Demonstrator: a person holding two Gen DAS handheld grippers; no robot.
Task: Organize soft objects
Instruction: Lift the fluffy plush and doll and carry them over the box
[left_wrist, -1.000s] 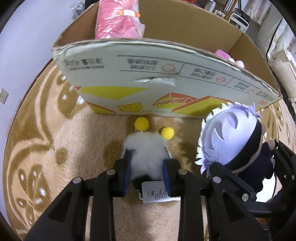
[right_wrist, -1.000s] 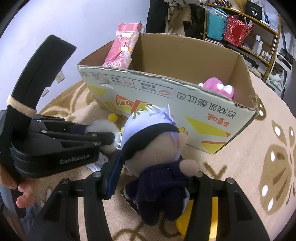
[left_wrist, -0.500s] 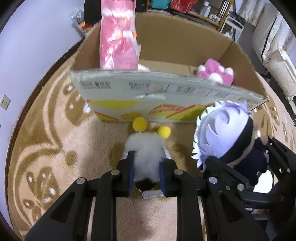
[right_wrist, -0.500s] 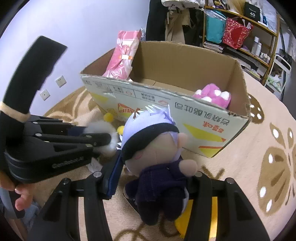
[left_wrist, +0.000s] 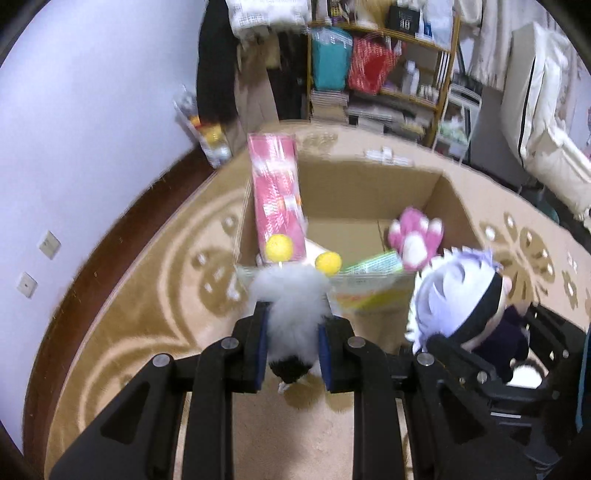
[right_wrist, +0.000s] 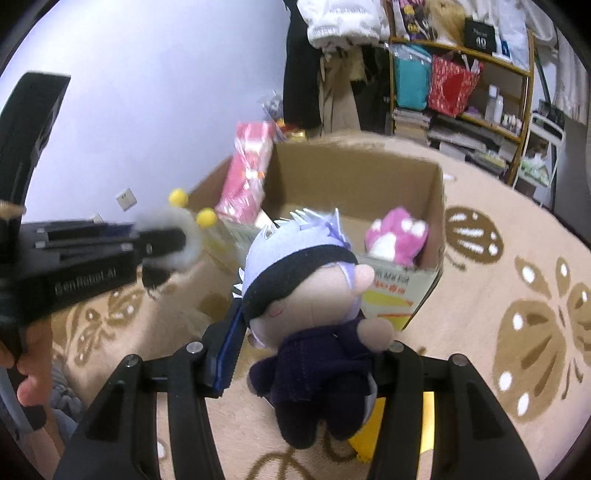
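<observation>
My left gripper (left_wrist: 291, 332) is shut on a white fluffy toy (left_wrist: 291, 306) with two yellow pompoms, held in the air in front of the near wall of an open cardboard box (left_wrist: 369, 184). My right gripper (right_wrist: 306, 354) is shut on a doll (right_wrist: 314, 306) with pale lilac hair, a black headband and dark clothes, lifted near the box (right_wrist: 354, 173). The doll (left_wrist: 465, 295) also shows at right in the left wrist view. The left gripper with the fluffy toy (right_wrist: 173, 240) shows at left in the right wrist view.
Inside the box stand a pink package (left_wrist: 275, 195) and a pink paw-shaped plush (left_wrist: 415, 240). The box sits on a beige patterned rug (left_wrist: 155, 280). A cluttered shelf (left_wrist: 384, 66) and hanging clothes stand behind. A yellow object (right_wrist: 369, 428) lies under the doll.
Both grippers have risen with their toys, from rug level in front of the box to above its near wall. The inside of the box has come into view.
</observation>
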